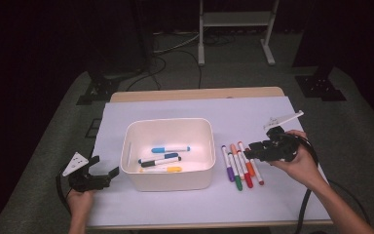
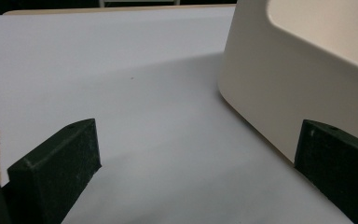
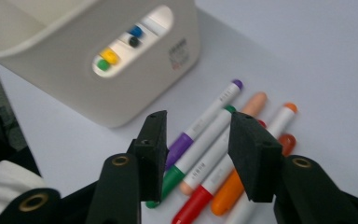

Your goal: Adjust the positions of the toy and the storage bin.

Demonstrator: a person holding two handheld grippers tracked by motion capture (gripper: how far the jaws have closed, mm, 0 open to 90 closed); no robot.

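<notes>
Five markers (image 1: 241, 165) lying side by side on the white-covered worktop (image 1: 253, 117), just right of a cream bin (image 1: 168, 181), long axes running roughly front to back in the high view, coloured caps toward the person. White barrels, with purple (image 3: 200, 123), green (image 3: 200, 149), red and orange ends (the fifth partly hidden behind the jaws). Inside the bin, more markers lying crosswise: a blue one (image 1: 170, 149), a dark one, a yellow one (image 1: 161, 169). Right tool (image 3: 200, 154) hovering above the row, jaws parted around the green marker, gripping nothing. Left tool (image 1: 104, 170) low beside the bin's left wall, jaws wide apart, empty.
</notes>
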